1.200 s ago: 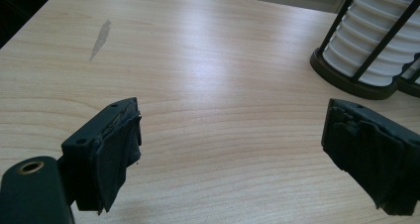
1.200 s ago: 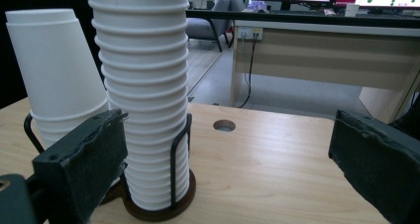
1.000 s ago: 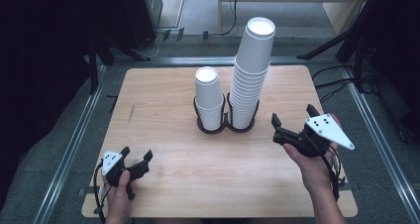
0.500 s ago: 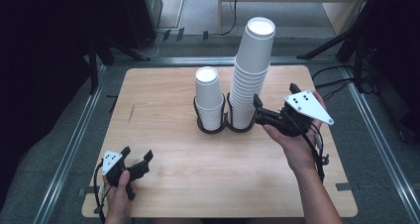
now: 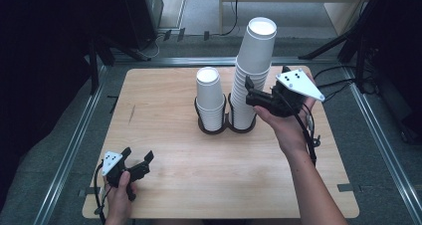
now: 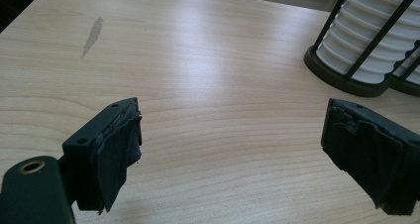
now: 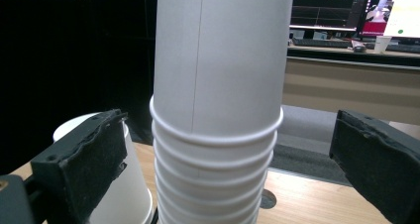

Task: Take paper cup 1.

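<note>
With no cup lifted yet, the right gripper (image 5: 255, 96) holds its jaws wide around the tall paper-cup stack (image 5: 253, 75) at the table's (image 5: 164, 150) centre, its short stack (image 5: 209, 98) at nine o'clock, while the left gripper (image 5: 135, 160) rests wide-jawed and empty at seven o'clock.

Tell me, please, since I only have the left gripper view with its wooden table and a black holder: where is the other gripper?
Observer: In the high view, the right gripper is raised beside the tall stack of white paper cups, pointing at it.
Operator: Has it gripped the stack?
Observer: No. In the right gripper view its jaws stand open on either side of the stack, not touching it.
Operator: What else stands there?
Observer: A shorter stack of white paper cups in the adjoining black wire holder, to the tall one's left.
</note>
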